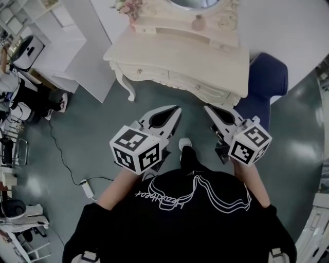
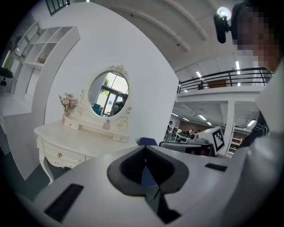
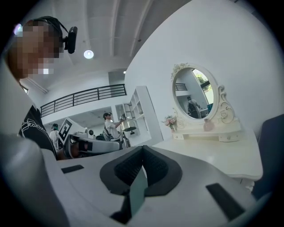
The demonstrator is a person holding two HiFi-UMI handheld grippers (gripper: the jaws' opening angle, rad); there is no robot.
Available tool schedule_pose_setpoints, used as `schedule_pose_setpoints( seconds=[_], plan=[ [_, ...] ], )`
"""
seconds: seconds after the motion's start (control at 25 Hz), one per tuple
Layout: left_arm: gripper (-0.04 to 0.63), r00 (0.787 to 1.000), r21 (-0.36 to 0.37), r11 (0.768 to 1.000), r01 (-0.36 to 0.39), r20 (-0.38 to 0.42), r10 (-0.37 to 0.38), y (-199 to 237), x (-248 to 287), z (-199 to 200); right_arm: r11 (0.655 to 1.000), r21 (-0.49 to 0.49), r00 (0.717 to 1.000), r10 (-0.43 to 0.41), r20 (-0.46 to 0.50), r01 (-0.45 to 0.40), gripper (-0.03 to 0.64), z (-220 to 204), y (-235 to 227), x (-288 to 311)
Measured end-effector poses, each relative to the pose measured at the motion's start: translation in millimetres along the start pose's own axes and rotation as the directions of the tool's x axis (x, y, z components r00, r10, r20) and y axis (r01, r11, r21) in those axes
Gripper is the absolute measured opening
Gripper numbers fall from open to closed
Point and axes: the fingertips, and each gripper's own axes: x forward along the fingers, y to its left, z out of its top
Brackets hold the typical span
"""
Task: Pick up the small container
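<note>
A small pink container (image 1: 198, 23) stands at the back of a cream dressing table (image 1: 175, 56), just under the oval mirror. It also shows in the left gripper view as the pink container (image 2: 107, 125) and in the right gripper view as the pink container (image 3: 207, 125). Both grippers hang in front of the table, above the floor and well short of the container. My left gripper (image 1: 177, 109) is shut with nothing between its jaws, its tips meeting (image 2: 145, 148). My right gripper (image 1: 208, 109) is likewise shut and empty (image 3: 142, 148).
A vase of pink flowers (image 1: 128, 7) stands at the table's left back corner. A blue chair (image 1: 267, 82) sits to the table's right. White shelves (image 1: 56, 31) stand at the left. A cable with a power strip (image 1: 88, 189) lies on the floor, and a person (image 1: 20, 97) is at far left.
</note>
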Motion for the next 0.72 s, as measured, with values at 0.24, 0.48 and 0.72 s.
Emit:
schedule_pose_setpoints(
  seconds=[0.24, 0.48, 0.72],
  plan=[
    [0.005, 1.000, -0.018, 1.000, -0.024, -0.011, 0.024, 39.8, 36.3, 5.6, 1.000, 0.013, 1.000, 0.021, -0.010, -0.021, 0.003, 2.4, -41.1, 33.6],
    [0.005, 0.999, -0.036, 0.999, -0.025, -0.040, 0.023, 81.3, 96.4, 17.9, 0.999, 0.027, 0.999, 0.017, -0.039, -0.016, 0.003, 10.8, -106.5, 70.5],
    [0.005, 0.998, -0.048, 0.998, -0.037, -0.056, 0.034, 131.0, 159.9, 43.9, 1.000, 0.002, 0.997, 0.020, -0.071, -0.020, 0.003, 31.4, -174.7, 115.5]
  ],
)
